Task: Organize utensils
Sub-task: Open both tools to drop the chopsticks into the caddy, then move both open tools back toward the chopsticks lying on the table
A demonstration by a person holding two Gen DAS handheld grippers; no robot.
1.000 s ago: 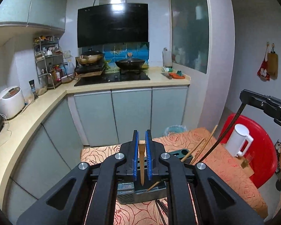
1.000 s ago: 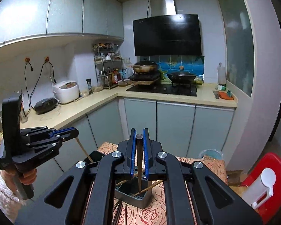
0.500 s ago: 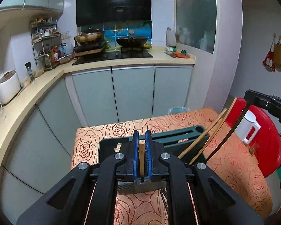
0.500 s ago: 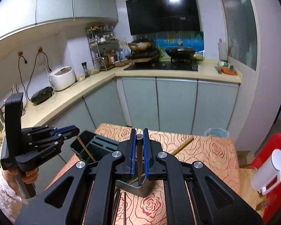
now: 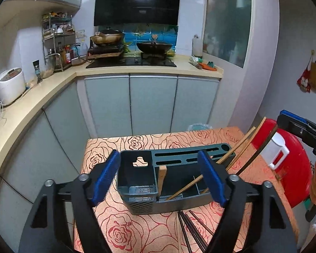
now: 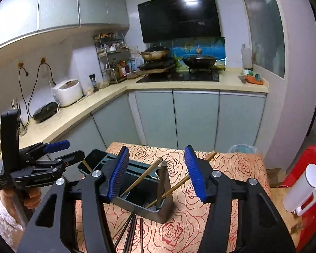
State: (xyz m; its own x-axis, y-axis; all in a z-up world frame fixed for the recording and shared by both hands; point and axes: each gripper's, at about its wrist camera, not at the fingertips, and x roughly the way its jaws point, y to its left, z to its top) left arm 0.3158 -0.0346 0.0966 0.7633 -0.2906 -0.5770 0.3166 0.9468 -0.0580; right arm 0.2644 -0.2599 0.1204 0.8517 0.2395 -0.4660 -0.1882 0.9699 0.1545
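A: Left wrist view, item one: your left gripper (image 5: 159,176). Its blue pads (image 5: 104,179) stand wide apart, having just been opening, and grip nothing. The light wooden chopstick (image 5: 162,176) stands free between them, upright in the utensil holder (image 5: 158,191).

B: And the holder itself?

A: Item two: a dark grey-green utensil holder on the rose-patterned tablecloth (image 5: 120,227). It has a slotted strip along its far side, a boxed compartment at its left end and an open bin to the right of that. The light chopstick is in the open bin, just beside the box wall. Two brown chopsticks (image 5: 233,151) lean out of the bin toward the holder's right end.

B: The other hand?

A: Right wrist view, item three: your right gripper (image 6: 157,172). The fingers have just been opening and are spread, pinching nothing. The dark chopstick (image 6: 161,184) stands near upright in the holder between them, touching neither pad.

B: Loose stock?

A: Item four: several dark chopsticks (image 5: 191,227) flat on the cloth, on the near side of the holder, just beside its front wall.

B: Surroundings?

A: A white jug (image 5: 273,151) on a red stool (image 5: 292,168), well to the right of the holder.
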